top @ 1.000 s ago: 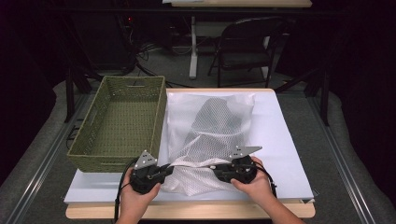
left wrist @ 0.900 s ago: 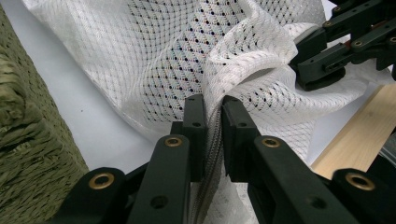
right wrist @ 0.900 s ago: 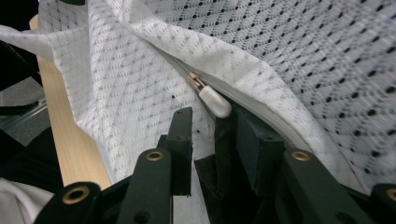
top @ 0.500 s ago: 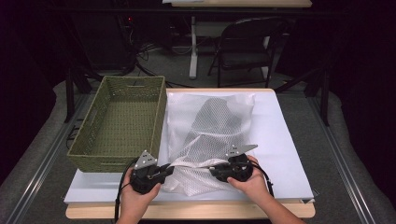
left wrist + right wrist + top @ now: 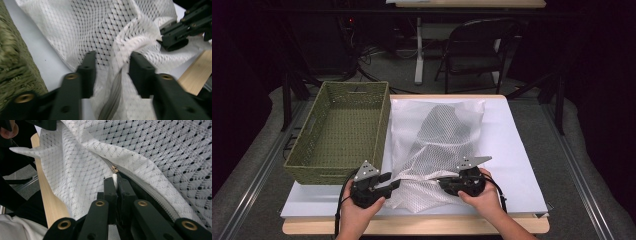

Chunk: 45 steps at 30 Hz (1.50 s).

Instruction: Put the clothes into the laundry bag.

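Bag (image 5: 434, 145) of white mesh is lying flat on the white sheet (image 5: 517, 150) covering the bench (image 5: 412, 226), its near end bunched up between the two tongs at the front edge. Right tongs (image 5: 115, 181) are clamping narrow on the white zipper pull (image 5: 114, 178), with the slider (image 5: 114, 168) just beyond the tips and the zipper tape (image 5: 150, 192) running off to the side; in the high view these tongs (image 5: 446, 184) are sitting at the bag's near right. Judging by that grip, the zipper is being worked along the near hem. Left tongs (image 5: 112, 67) are standing wide, a raised fold of mesh (image 5: 130, 47) rising between the jaws but not pinched; in the high view they (image 5: 393, 182) are sitting at the bag's near left corner. Likely job for them: bracing the cloth so the pull has something to work against, though no clamp yet. Both hands, left hand (image 5: 357, 215) and right hand (image 5: 484, 197), are coming in low over the bench edge. Farther back, the bag is spreading toward the far side. Green woven basket (image 5: 342, 130) is standing just left of the bag, its wall close to the cloth, probably the place for it afterward. Chair (image 5: 474, 50) is standing beyond the bench.
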Each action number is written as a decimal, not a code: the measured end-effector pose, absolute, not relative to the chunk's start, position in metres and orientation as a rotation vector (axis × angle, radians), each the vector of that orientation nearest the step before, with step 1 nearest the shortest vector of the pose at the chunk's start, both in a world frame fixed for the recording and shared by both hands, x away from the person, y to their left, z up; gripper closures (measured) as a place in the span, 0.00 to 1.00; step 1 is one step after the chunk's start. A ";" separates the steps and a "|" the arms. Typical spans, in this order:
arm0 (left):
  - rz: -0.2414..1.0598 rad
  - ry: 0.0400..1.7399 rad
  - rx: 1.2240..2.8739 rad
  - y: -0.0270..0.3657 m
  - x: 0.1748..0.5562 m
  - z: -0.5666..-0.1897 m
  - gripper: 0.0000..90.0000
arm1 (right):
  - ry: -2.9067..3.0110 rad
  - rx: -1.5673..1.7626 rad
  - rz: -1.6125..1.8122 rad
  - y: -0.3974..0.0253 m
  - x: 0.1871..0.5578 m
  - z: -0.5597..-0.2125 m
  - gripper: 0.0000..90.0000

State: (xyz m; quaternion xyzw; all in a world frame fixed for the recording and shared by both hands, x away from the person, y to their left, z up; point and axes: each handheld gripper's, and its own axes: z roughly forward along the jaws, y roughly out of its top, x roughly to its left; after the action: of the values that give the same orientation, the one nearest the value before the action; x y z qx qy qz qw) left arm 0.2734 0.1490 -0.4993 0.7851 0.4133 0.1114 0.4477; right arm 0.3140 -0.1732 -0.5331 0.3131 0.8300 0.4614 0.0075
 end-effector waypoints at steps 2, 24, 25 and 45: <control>0.275 0.995 1.938 0.146 0.272 -0.494 0.52 | 2.598 0.975 1.441 -0.173 0.314 -0.533 0.96; 0.202 0.819 2.079 0.079 0.278 -0.499 0.43 | 2.562 0.900 1.565 -0.174 0.297 -0.503 0.97; 0.198 0.821 2.082 0.077 0.279 -0.501 0.43 | 2.563 0.896 1.569 -0.174 0.296 -0.502 0.97; 0.158 0.808 2.094 0.070 0.284 -0.506 0.97 | 2.529 0.972 1.610 -0.179 0.303 -0.510 0.96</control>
State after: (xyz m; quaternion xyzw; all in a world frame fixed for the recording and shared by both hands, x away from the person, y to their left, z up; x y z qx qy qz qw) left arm 0.2840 0.0699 -0.5062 0.8398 0.3241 0.0635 0.4309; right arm 0.3026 -0.1791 -0.5101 0.3086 0.8024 0.5108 -0.0049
